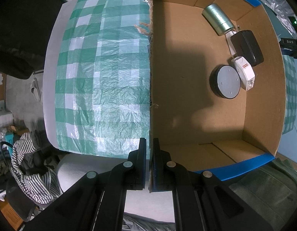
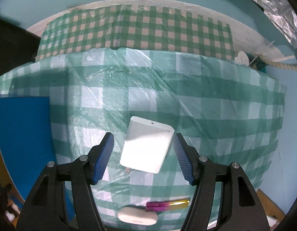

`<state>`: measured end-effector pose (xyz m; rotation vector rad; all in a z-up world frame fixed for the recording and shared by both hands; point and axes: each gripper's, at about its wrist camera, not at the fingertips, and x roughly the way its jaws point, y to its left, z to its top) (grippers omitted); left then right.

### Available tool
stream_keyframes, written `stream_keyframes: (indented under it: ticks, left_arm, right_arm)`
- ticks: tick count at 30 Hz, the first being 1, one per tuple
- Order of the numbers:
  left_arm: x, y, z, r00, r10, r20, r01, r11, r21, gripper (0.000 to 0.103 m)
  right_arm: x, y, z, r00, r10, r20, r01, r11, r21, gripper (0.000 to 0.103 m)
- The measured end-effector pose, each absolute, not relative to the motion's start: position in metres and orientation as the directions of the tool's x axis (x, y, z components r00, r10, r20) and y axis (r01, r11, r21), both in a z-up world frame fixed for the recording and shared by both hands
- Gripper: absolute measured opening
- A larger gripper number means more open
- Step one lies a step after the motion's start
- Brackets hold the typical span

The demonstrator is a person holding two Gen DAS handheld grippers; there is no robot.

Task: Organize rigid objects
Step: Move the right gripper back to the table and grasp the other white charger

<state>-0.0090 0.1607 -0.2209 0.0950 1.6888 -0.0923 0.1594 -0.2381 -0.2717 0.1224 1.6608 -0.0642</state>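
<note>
My left gripper (image 1: 150, 146) is shut on the left wall of the cardboard box (image 1: 150, 77), near its front corner. Inside the box lie a metal cylinder (image 1: 218, 19), a black case (image 1: 247, 47), a white device with red print (image 1: 244, 72) and a round black puck with a grey face (image 1: 225, 81). My right gripper (image 2: 143, 150) is open, its blue pads on either side of a white rectangular charger (image 2: 147, 146) lying on the checked tablecloth (image 2: 225, 115). Neither pad visibly touches it.
A pink-and-gold stick (image 2: 167, 206) and a white oval case (image 2: 137, 216) lie near the table's front edge, under the right gripper. The box's blue outer side (image 2: 23, 134) stands to the left. Striped cloth (image 1: 31, 169) and clutter sit beyond the table edge.
</note>
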Motion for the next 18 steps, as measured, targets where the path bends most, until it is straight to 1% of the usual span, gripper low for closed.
stream_keyframes:
  ticks: [9,10,12,18]
  left_arm:
    - [-0.008,0.161,-0.222,-0.124,0.010,-0.992,0.110,0.994,-0.004,0.006]
    - [-0.009,0.161,-0.223,-0.124,0.010,-0.992,0.109,0.994,-0.004,0.006]
    - [-0.008,0.161,-0.223,-0.127,0.010,-0.992,0.107,0.994,-0.004,0.006]
    - [-0.008,0.161,-0.224,-0.128,0.011,-0.992,0.108,0.994,-0.003,0.006]
  right_arm:
    - [0.160,-0.240,-0.287,-0.114,0.032,-0.993,0.160,0.987,0.013,0.064]
    - [0.159,-0.240,-0.289,-0.119,0.034,-0.992,0.169,0.986,0.014,0.063]
    - [0.158,-0.242,-0.292,-0.125,0.045,-0.991,0.186,0.982,0.021,0.056]
    - [0.155,-0.238,-0.293,-0.117,0.028,-0.993,0.191,0.982,0.006,0.055]
